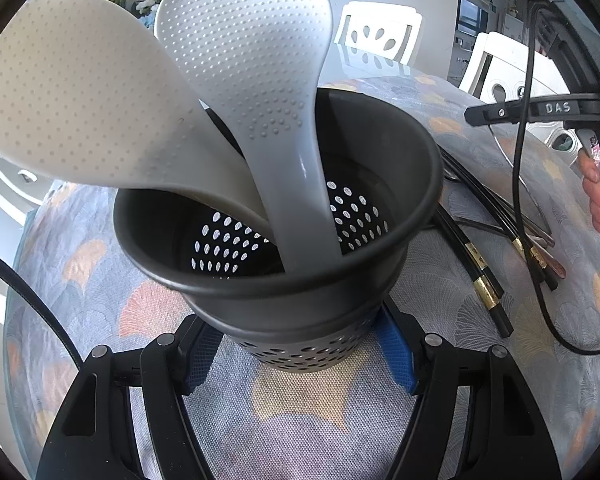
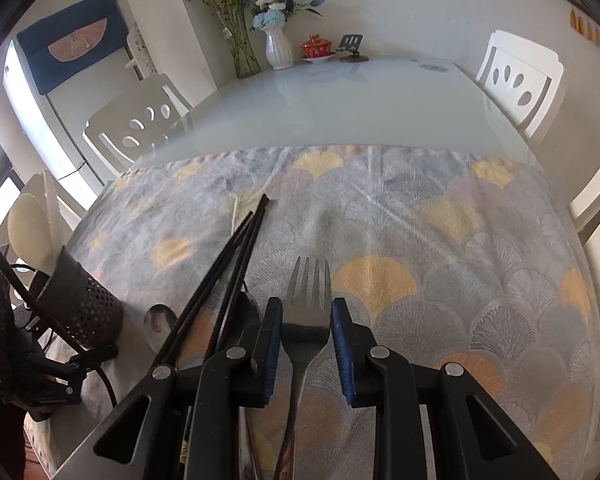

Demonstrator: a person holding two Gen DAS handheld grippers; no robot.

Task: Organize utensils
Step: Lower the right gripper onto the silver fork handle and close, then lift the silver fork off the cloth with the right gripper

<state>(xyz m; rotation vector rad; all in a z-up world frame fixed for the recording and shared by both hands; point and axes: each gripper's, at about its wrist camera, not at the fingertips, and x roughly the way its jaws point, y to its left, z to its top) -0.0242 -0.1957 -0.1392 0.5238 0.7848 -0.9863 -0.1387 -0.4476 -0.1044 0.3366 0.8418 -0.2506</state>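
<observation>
Two paddles [image 1: 236,80] hiding holder [image 1: 380,152] interior, left fingers [image 1: 396,344] clamping holder, right fingers [image 2: 342,344] pinching fork [image 2: 306,312], handle cut off

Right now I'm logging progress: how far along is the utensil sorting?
Done: two pale dotted rice paddles stand in the dark perforated holder, gripped by the left gripper. In hand: right gripper holds a steel fork. Left: black chopsticks and a spoon on the cloth.

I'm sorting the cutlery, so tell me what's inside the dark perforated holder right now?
Two dimpled rice paddles, one cream and one grey, stand in the holder. Its perforated bottom shows; the handle ends and the space behind the cream paddle are covered.
</observation>
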